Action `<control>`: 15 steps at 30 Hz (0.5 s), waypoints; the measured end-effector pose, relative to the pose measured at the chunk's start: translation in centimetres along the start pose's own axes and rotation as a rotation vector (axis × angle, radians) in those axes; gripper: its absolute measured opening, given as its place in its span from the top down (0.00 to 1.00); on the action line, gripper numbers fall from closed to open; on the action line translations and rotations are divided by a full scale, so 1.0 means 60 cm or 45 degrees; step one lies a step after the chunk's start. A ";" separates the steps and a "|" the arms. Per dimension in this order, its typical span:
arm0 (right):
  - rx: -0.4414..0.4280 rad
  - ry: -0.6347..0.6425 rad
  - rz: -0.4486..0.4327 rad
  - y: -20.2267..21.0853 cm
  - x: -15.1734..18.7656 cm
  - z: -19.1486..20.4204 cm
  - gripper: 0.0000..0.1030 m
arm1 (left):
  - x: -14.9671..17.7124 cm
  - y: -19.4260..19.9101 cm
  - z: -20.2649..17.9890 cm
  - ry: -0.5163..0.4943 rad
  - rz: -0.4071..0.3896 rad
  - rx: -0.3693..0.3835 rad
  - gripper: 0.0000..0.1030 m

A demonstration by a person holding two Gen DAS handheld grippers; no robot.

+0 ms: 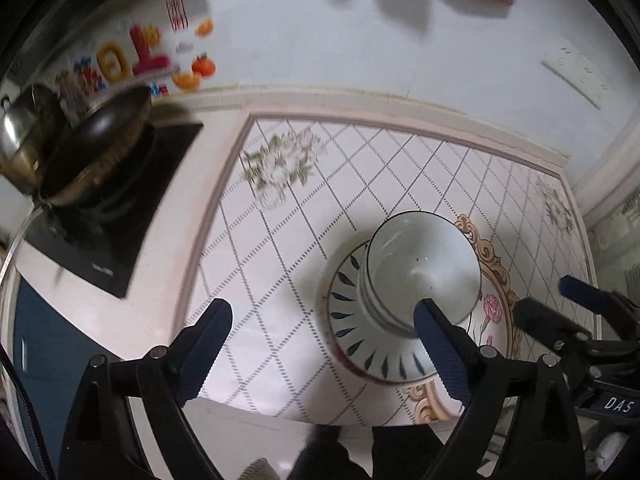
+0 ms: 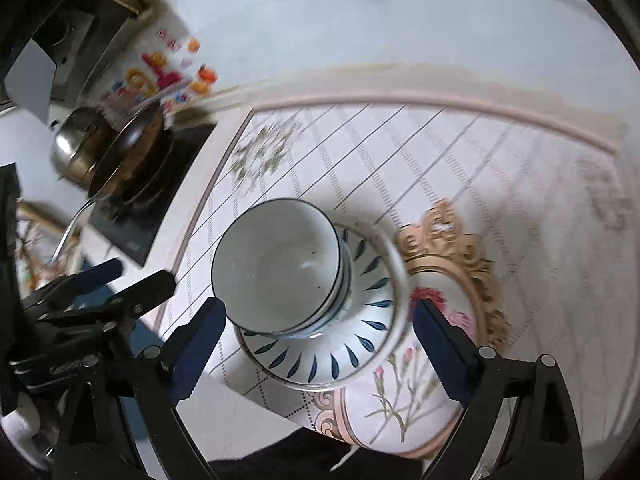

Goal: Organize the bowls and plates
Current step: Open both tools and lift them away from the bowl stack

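Observation:
A stack of nested white bowls [image 1: 424,264] stands upright in a wider dish with blue leaf marks [image 1: 352,344], on a patterned mat. My left gripper [image 1: 322,312] hangs above it, open, with nothing between its blue pads; its right finger [image 1: 436,344] overlaps the bowls' near rim in the picture. In the right wrist view the bowls [image 2: 280,264] and the leaf dish [image 2: 360,344] lie below my right gripper [image 2: 320,312], open and empty, its fingers on either side of the dish and clear of it. Each gripper shows in the other's view: right gripper [image 1: 546,298], left gripper [image 2: 138,276].
The mat [image 1: 280,260] has a grey grid, flower prints and a gold scroll border. To the left a dark wok [image 1: 100,152] sits on a black cooktop [image 1: 132,216], with a steel pot [image 1: 20,120] behind it. A white wall with stickers [image 1: 132,56] and a socket [image 1: 576,72] backs the counter.

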State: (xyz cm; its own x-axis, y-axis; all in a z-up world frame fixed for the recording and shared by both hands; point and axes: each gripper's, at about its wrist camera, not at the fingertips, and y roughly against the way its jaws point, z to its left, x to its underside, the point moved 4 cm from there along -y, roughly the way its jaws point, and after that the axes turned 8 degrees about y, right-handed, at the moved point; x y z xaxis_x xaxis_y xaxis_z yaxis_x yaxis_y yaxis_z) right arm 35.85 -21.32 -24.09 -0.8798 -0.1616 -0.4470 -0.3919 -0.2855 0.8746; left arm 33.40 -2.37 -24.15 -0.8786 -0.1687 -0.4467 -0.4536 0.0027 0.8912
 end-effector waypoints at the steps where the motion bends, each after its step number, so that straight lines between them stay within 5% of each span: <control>1: 0.032 -0.012 -0.032 0.018 0.004 0.007 0.04 | 0.002 0.015 0.005 -0.014 -0.029 0.001 0.07; 6: 0.180 -0.049 -0.151 0.097 0.032 0.045 0.03 | 0.012 0.098 0.026 -0.069 -0.148 0.033 0.06; 15: 0.247 -0.051 -0.332 0.255 0.105 0.124 0.02 | 0.076 0.242 0.047 -0.109 -0.318 0.084 0.05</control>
State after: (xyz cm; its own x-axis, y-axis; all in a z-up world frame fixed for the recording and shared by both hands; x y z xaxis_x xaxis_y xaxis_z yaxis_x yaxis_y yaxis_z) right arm 22.31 -19.68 -12.10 -0.7516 -0.0682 -0.6561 -0.6458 -0.1263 0.7530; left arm 22.37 -0.30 -13.46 -0.7461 -0.0885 -0.6599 -0.6645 0.0364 0.7464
